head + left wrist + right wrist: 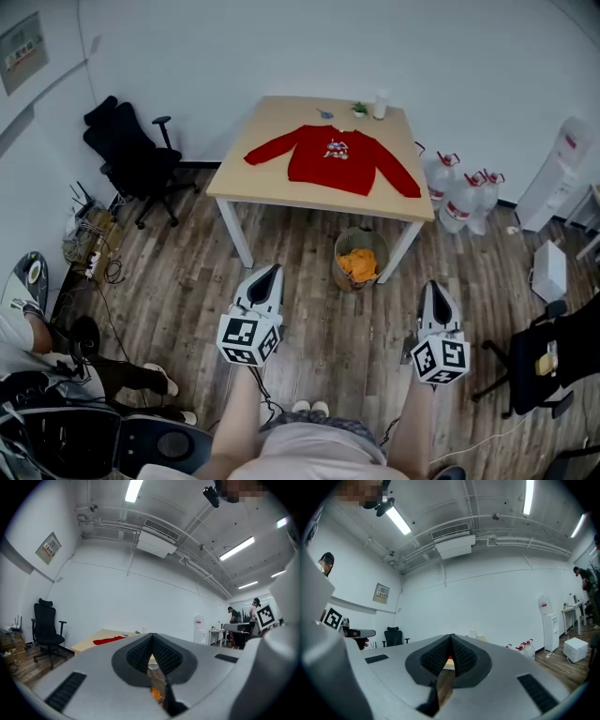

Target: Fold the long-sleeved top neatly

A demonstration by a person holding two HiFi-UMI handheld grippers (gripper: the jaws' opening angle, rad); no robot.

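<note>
The red long-sleeved top (333, 159) lay spread flat, sleeves out, on the light wooden table (246, 150) by the far wall. The left gripper (270, 274) and right gripper (434, 289) were held level, well apart from it, each with its jaws pressed together on nothing.

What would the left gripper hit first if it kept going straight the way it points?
Probably the near edge of the wooden table holding the red top; the left gripper points level toward it, though depth is unclear.
</note>
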